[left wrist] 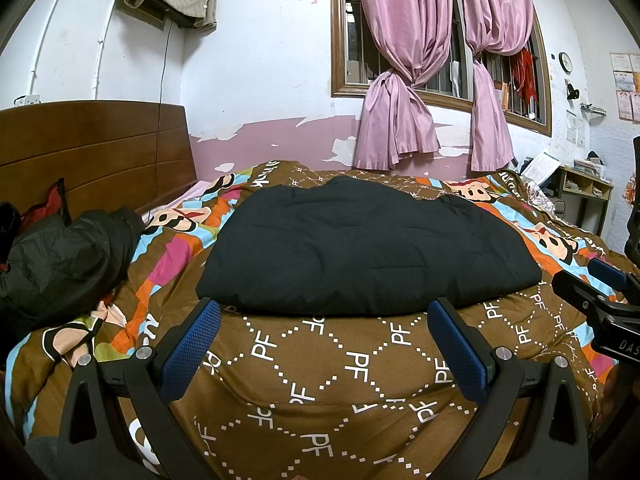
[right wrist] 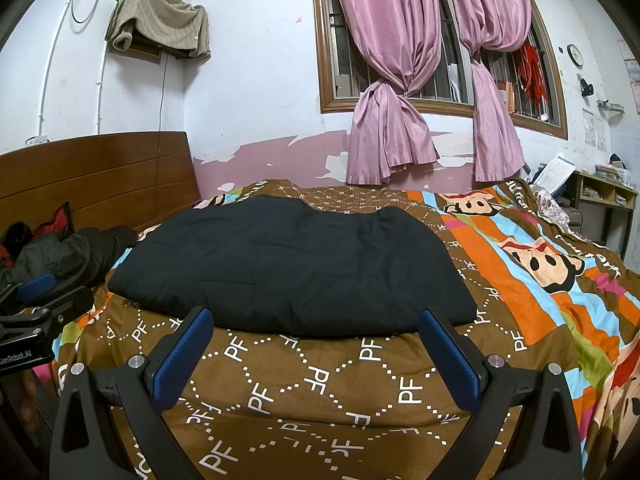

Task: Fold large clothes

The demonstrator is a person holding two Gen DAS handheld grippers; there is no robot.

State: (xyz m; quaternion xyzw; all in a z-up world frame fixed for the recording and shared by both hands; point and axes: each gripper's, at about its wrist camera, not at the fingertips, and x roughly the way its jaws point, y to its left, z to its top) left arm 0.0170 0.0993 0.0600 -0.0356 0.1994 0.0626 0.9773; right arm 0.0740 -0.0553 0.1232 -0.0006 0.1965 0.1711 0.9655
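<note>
A large black padded garment [left wrist: 368,248] lies folded flat on the bed, also in the right wrist view [right wrist: 296,264]. My left gripper [left wrist: 324,312] is open and empty, held just short of the garment's near edge. My right gripper [right wrist: 316,320] is open and empty, also just short of the near edge. The right gripper shows at the right edge of the left wrist view [left wrist: 600,280]; the left gripper shows at the left edge of the right wrist view [right wrist: 40,292].
The bed carries a brown patterned quilt [left wrist: 340,380] with cartoon stripes. A dark jacket [left wrist: 60,264] is heaped at the left by the wooden headboard [left wrist: 92,148]. Pink curtains [left wrist: 400,80] hang on the far wall. A desk [right wrist: 604,200] stands at the far right.
</note>
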